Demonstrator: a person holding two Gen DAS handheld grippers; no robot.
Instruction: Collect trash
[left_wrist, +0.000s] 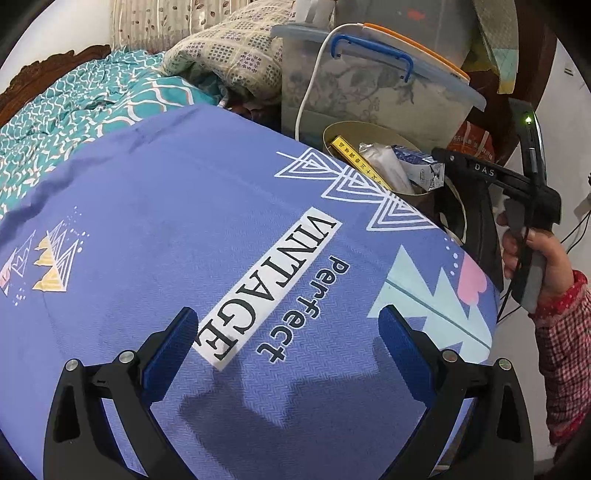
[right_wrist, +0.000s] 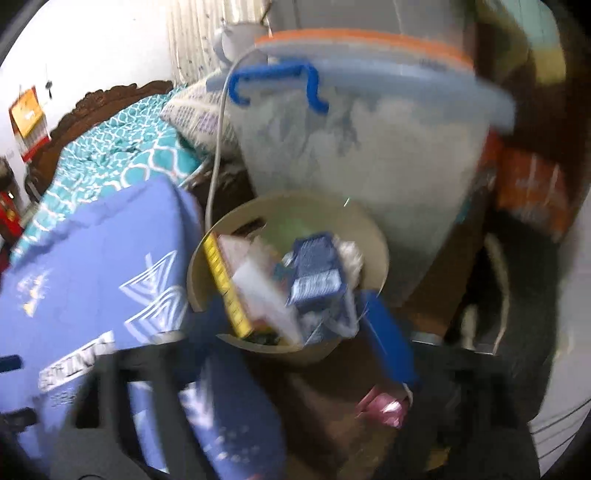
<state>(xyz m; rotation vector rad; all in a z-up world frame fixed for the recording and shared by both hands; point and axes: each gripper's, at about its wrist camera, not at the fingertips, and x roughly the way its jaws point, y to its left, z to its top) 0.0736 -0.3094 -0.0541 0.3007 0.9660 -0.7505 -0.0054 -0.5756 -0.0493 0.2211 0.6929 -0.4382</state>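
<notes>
the left gripper (left_wrist: 288, 343) hangs wide open and empty over the blue cover (left_wrist: 184, 221), while the right gripper (right_wrist: 295, 332), blurred but spread with nothing between its fingers, is above the bin (right_wrist: 373, 236) holding a blue carton (right_wrist: 314, 273) and other trash.

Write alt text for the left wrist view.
The open left gripper hovers empty over a purple bedspread printed "Perfect VINTAGE". Beyond the bed's edge stands a beige bin holding cartons and wrappers, with the right gripper reaching over it.
</notes>
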